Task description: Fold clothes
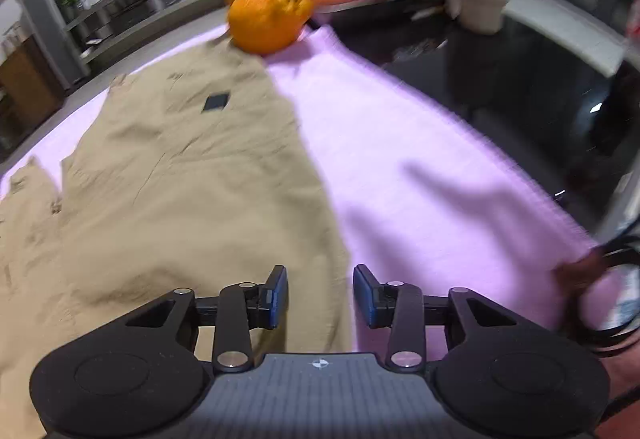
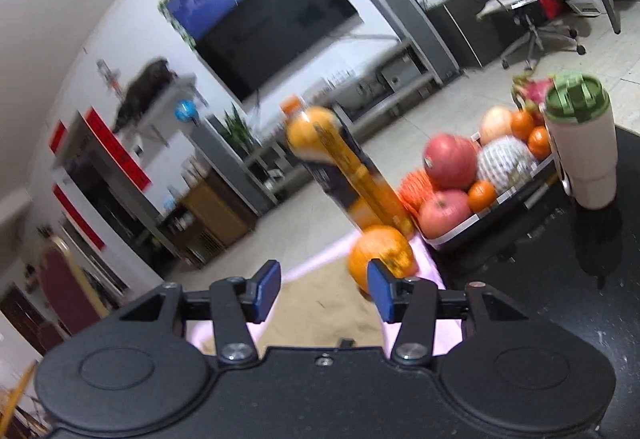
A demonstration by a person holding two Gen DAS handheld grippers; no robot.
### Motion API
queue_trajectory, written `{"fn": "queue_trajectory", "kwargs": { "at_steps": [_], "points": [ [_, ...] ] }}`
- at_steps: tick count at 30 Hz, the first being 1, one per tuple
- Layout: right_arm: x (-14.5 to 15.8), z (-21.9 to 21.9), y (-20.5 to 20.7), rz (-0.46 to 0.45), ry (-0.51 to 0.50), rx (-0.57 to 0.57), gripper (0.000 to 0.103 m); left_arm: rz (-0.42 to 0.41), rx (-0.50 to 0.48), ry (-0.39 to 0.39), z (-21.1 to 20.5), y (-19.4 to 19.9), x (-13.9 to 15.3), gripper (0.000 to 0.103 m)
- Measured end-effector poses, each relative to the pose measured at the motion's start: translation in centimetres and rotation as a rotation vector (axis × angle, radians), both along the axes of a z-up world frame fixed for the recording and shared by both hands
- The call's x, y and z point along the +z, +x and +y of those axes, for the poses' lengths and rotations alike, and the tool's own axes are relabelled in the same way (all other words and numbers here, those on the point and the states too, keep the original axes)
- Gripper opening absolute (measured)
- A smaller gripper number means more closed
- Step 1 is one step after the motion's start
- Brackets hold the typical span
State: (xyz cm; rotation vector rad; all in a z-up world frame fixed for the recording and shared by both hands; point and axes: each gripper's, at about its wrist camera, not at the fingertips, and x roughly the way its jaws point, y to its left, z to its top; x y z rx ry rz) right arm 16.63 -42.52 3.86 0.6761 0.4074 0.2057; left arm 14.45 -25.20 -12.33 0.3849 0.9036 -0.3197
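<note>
The tan garment point(image 1: 172, 199) was seen stretching toward the upper left from the nearer, empty, parted left gripper point(image 1: 320, 297); the right gripper point(image 2: 323, 291) was likewise released.

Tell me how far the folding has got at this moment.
Done: the tan cotton garment lies spread on the lilac cloth, apparently folded lengthwise, though that is unclear. In hand: nothing; the left gripper is open over the garment's right edge, and the right gripper is open, empty and lifted toward the round orange. Left: further folds.
</note>
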Motion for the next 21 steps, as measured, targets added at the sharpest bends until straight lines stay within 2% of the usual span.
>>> {"fn": "queue_trajectory", "kwargs": {
  "at_steps": [1, 3, 7, 10, 14, 16, 18, 21],
  "points": [
    [0.6, 0.0, -0.4, -0.024, 0.008, 0.001, 0.048, -0.003, 0.001, 0.011, 0.0, 0.1, -0.1, 0.017],
    [2.0, 0.4, -0.6, -0.062, 0.014, 0.008, 0.050, -0.013, 0.007, 0.003, 0.6, 0.1, 0.6, 0.009],
    [4.3, 1.7, 0.8, -0.093, -0.019, 0.033, 0.058, -0.068, 0.040, -0.059, 3.0, 0.0, 3.5, 0.005],
    [4.0, 3.2, 4.0, -0.056, -0.036, 0.082, 0.058, -0.108, 0.093, -0.132, 6.0, 0.1, 6.2, 0.005],
    [0.4, 5.5, 9.9, 0.075, 0.010, 0.193, 0.058, -0.113, 0.161, -0.198, 8.9, 0.7, 8.3, 0.005],
    [-2.7, 6.7, 13.0, 0.185, 0.008, 0.217, 0.057, -0.103, 0.171, -0.206, 9.3, 1.0, 8.5, 0.005],
    [-5.7, 7.5, 15.8, 0.293, -0.035, 0.189, 0.054, -0.093, 0.167, -0.210, 9.3, 1.1, 8.4, 0.005],
    [-9.2, 8.1, 18.6, 0.397, -0.048, 0.157, 0.053, -0.083, 0.149, -0.214, 8.9, 1.0, 8.4, 0.005]
  ]
}}
